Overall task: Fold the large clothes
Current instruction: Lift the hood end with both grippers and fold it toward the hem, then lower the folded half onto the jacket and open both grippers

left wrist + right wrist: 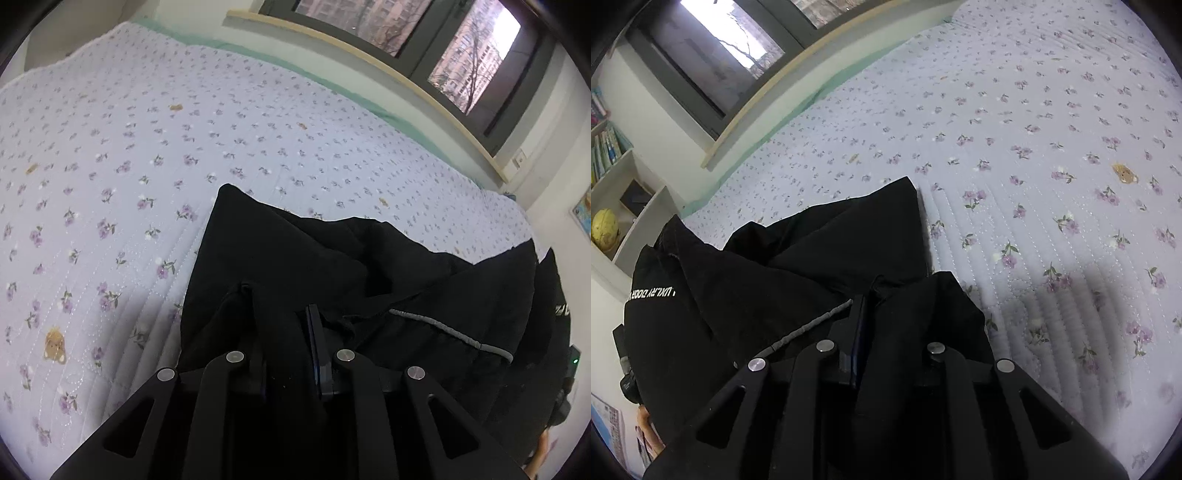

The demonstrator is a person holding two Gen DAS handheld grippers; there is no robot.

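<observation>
Left wrist view shows my left tool [282,314] pinching the soft, limp black garment [332,258], right tool [866,302] likewise; I'd grip edges.

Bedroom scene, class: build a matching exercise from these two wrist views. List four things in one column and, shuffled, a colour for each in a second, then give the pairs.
Things:
1. garment
2. quilt
3. globe
4. piping

Colours:
A. yellow
B. grey
C. black
D. pale lilac with purple flowers

Pairs: 1-C, 2-D, 3-A, 4-B
</observation>
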